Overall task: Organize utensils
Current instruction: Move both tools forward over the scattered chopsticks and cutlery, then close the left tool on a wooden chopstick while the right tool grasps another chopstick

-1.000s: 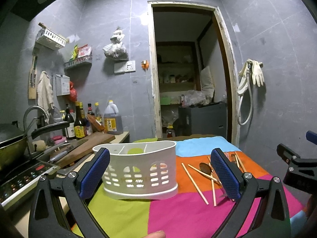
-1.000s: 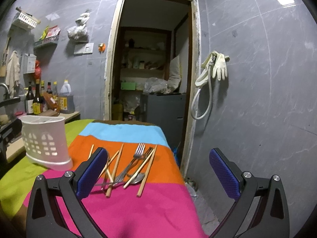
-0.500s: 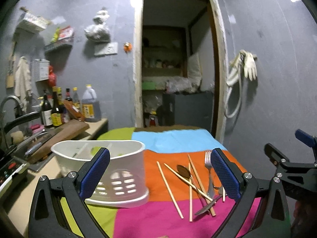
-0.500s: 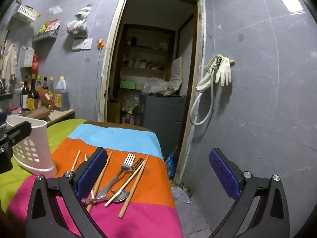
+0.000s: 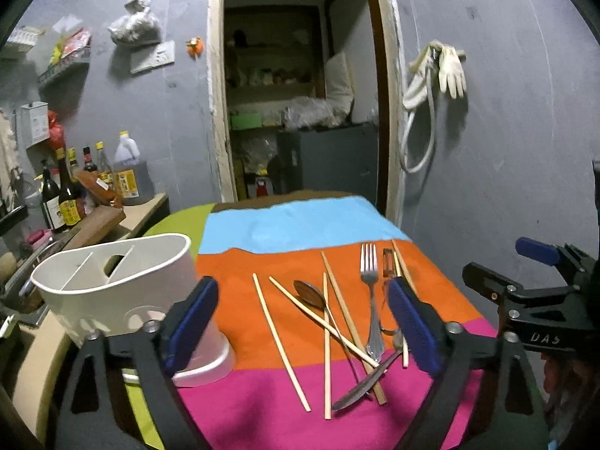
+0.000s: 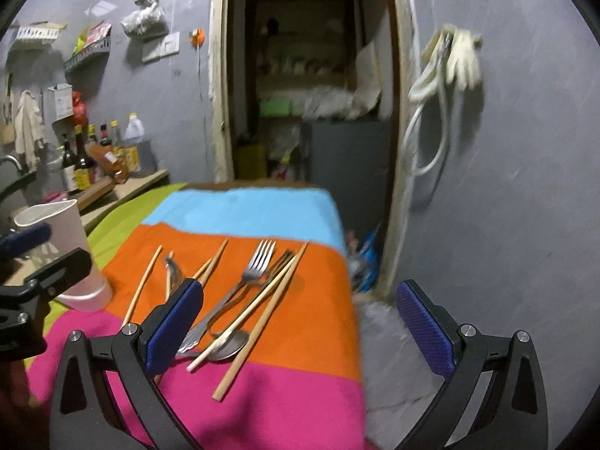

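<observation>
Several wooden chopsticks (image 5: 279,341), a fork (image 5: 371,296) and spoons (image 5: 311,294) lie scattered on the striped cloth (image 5: 300,228). A white divided utensil holder (image 5: 112,285) stands at the left. My left gripper (image 5: 302,322) is open and empty, above the chopsticks and spoon. My right gripper (image 6: 300,322) is open and empty over the table's right edge, its left finger (image 6: 174,322) above the fork (image 6: 258,262) and chopsticks (image 6: 262,318). The holder (image 6: 67,255) shows at left in the right wrist view.
A counter (image 5: 142,213) with bottles (image 5: 63,195) and a jug stands at the far left. An open doorway (image 5: 300,112) is behind the table. A hose and gloves (image 5: 438,75) hang on the right wall. The table's right edge drops to the floor (image 6: 382,337).
Both grippers have tilted down and moved closer over the utensils. The left view has swung right, away from the holder. The right gripper has shifted left toward the table.
</observation>
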`<state>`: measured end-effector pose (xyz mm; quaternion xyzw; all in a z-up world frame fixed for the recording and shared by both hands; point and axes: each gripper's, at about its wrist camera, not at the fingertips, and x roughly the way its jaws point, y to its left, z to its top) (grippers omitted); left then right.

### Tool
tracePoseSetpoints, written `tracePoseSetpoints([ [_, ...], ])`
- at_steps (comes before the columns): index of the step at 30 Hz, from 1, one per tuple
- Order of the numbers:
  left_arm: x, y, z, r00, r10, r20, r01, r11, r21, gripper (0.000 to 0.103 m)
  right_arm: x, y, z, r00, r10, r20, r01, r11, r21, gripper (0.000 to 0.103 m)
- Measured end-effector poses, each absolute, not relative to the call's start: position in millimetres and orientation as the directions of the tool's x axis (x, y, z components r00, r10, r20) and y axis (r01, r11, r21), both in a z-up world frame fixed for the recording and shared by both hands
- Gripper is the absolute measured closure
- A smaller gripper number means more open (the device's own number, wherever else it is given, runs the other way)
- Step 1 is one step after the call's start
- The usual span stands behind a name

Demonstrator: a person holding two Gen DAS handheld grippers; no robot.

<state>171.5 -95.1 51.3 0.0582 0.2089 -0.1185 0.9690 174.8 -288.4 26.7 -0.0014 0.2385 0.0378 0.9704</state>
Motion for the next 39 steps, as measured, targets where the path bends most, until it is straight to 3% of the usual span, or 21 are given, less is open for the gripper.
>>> tracePoseSetpoints([
  [3,185.9,-104.4,44.1,0.862,-0.177,-0.474,0.252,0.962,0.100,0.045,186.4,-291.6,20.8,0.861,0.126,-0.493,-0.123,0.992,0.039,0.000],
  [5,197.4,-107.9,37.1,0.845,-0.158,-0.511,0.248,0.962,0.113,0.053,196.1,-293.5,18.1,0.846,0.154,-0.511,-0.149,0.988,0.051,0.000],
  [7,206.5,-109.6,30.0,0.828,-0.145,-0.542,0.246,0.962,0.118,0.065,205.3,-294.8,14.5,0.828,0.172,-0.533,-0.164,0.985,0.063,0.004],
  [10,225.8,-109.3,15.9,0.788,-0.112,-0.605,0.234,0.964,0.126,0.070,223.4,-295.4,6.6,0.785,0.197,-0.587,-0.182,0.980,0.085,0.019],
  [15,246.7,-98.0,-1.0,0.716,-0.109,-0.689,0.220,0.973,0.074,0.072,250.7,-300.0,-8.0,0.698,0.274,-0.662,-0.207,0.962,0.180,0.044],
  [27,273.6,-94.6,-24.5,0.587,-0.078,-0.806,0.218,0.974,0.064,0.073,279.6,-307.1,-28.7,0.593,0.319,-0.740,-0.173,0.947,0.270,0.073],
  [32,279.3,-91.1,-32.8,0.529,-0.098,-0.843,0.221,0.975,0.025,0.073,285.8,-306.6,-30.9,0.552,0.348,-0.758,-0.178,0.937,0.301,0.080],
  [39,284.7,-77.6,-35.2,0.485,-0.162,-0.860,0.194,0.978,-0.074,0.076,294.6,-307.2,-31.7,0.497,0.365,-0.787,-0.161,0.930,0.330,0.080],
])
